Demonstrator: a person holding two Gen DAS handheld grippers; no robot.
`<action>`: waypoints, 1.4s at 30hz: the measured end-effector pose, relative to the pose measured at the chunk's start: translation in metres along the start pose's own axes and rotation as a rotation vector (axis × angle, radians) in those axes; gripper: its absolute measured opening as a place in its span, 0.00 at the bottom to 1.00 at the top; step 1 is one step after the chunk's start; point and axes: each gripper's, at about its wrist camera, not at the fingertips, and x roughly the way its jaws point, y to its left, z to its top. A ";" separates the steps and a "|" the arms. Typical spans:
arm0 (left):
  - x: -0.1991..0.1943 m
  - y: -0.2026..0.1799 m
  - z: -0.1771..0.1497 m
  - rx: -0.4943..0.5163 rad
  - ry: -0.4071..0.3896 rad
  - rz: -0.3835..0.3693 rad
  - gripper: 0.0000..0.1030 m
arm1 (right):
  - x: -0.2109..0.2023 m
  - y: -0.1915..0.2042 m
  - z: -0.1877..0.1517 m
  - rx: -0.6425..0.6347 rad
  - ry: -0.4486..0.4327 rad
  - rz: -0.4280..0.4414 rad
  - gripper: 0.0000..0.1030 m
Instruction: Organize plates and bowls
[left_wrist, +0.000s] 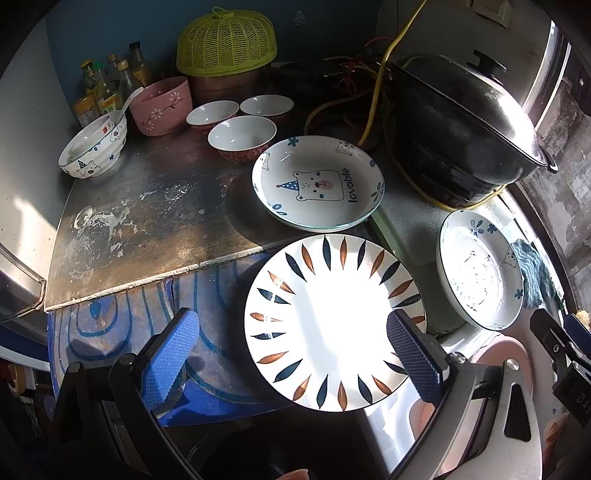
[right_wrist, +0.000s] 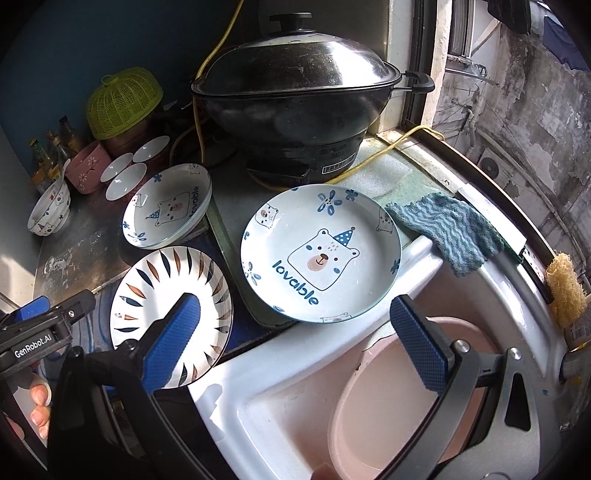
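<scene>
The left hand-held gripper (left_wrist: 291, 354) hangs wide open and empty above a leaf-patterned plate (left_wrist: 334, 321) on the surface. The right hand-held gripper (right_wrist: 295, 339), also wide open, hovers just before a bear-printed plate (right_wrist: 320, 253) beside the sink (right_wrist: 236, 387).

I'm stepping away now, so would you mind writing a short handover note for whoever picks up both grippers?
Left gripper: open, empty, above the leaf-pattern plate.
Right gripper: open, empty, near the single bear plate at the sink edge.
Two bear plates look already stacked on the metal counter.
Three red-sided bowls stand loose; a bear bowl and pink bowl sit behind.
Left: probably add the single bear plate to the stack, place the leaf plate, nest bowls.
</scene>
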 end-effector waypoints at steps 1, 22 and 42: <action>0.001 0.000 0.000 0.004 0.001 -0.006 0.99 | 0.000 0.001 0.000 -0.002 0.000 0.005 1.00; 0.049 0.039 -0.008 0.039 0.099 -0.058 0.97 | 0.053 0.026 -0.033 0.110 0.108 0.307 0.80; 0.143 0.076 0.004 -0.064 0.289 -0.358 0.23 | 0.135 0.021 -0.055 0.314 0.214 0.382 0.19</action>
